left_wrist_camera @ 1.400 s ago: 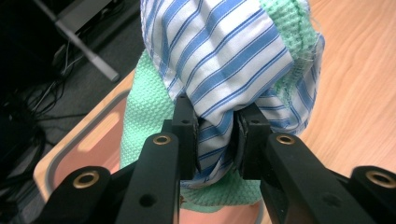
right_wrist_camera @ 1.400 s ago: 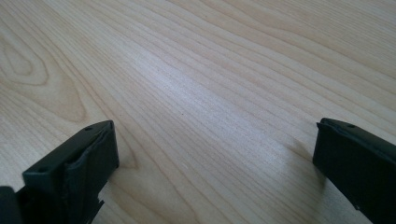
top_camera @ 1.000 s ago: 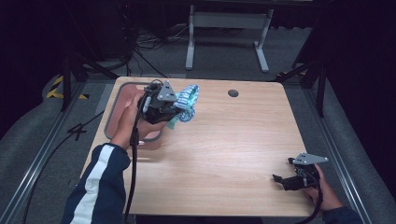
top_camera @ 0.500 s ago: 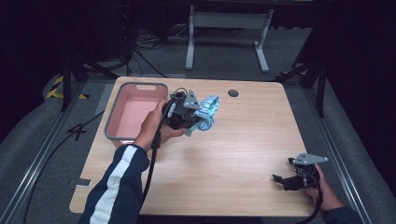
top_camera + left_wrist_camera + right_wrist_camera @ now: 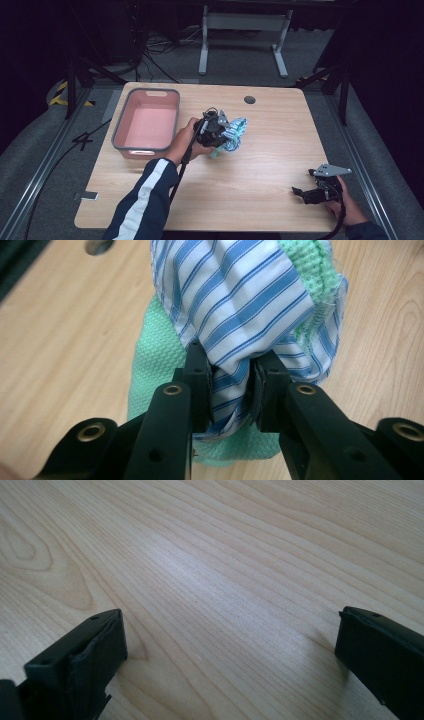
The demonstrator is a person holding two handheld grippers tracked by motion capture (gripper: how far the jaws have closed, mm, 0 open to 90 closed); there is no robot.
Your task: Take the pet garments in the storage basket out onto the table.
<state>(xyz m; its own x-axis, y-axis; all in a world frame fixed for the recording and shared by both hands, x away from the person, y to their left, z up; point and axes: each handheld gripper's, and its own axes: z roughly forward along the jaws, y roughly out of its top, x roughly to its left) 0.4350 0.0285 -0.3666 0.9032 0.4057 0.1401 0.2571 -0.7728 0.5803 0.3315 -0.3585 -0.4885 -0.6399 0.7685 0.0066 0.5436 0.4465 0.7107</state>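
Striped cloth (image 5: 240, 305): smooth woven cotton over green waffle-knit cloth (image 5: 150, 370). Table (image 5: 210, 570): pale wood grain, satin sheen. Tub (image 5: 146, 148): matt plastic.

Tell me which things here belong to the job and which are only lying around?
In the job: striped cloth, green cloth, left gripper shut on the striped cloth, pink bin.
Lying about: right gripper, open on the table; table hole.

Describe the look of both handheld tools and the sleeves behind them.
Both tongs, left and right, are black, each topped by a grey three-cornered plate and trailing a black cable. The jaws have brass-ringed holes. The left sleeve is dark blue with a white stripe.
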